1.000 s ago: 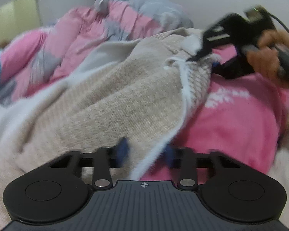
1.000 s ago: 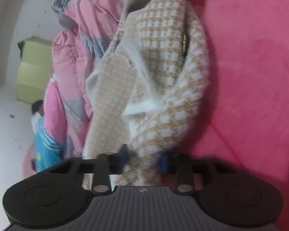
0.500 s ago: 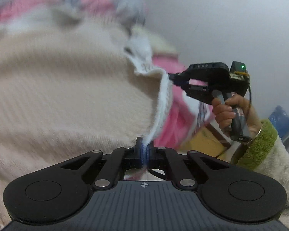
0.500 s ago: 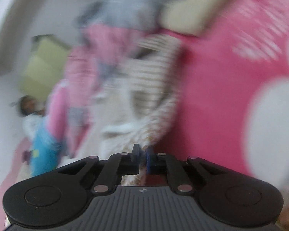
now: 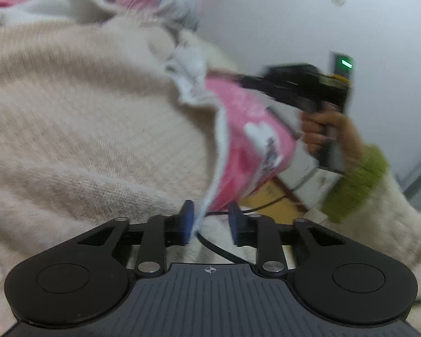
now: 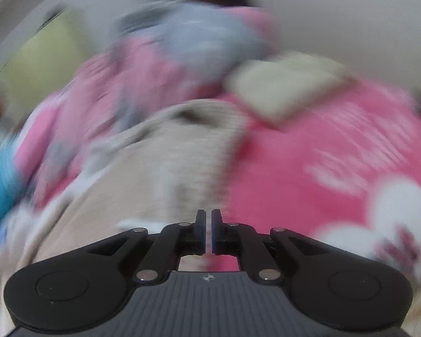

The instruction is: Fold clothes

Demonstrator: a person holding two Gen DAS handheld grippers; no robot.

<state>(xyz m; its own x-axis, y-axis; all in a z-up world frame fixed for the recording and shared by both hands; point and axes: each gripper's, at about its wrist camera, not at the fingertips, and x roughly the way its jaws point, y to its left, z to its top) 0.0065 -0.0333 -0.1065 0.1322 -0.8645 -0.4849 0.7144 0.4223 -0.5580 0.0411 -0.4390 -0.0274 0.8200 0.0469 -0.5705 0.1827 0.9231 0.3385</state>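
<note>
Here, sweater [image 5: 84,129] edge hangs between the opening left gripper [image 5: 210,221] — unpinched.

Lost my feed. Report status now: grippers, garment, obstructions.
Left gripper opening, white hem between jaws. Right gripper shut; grip unclear through blur. Beige sweater bunched over pink bedding. No obstruction seen.

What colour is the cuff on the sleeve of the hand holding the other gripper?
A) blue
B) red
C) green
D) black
C: in the left wrist view, the hand gripping the black handle comes out of a cream sleeve ending in a fuzzy green cuff.
</note>
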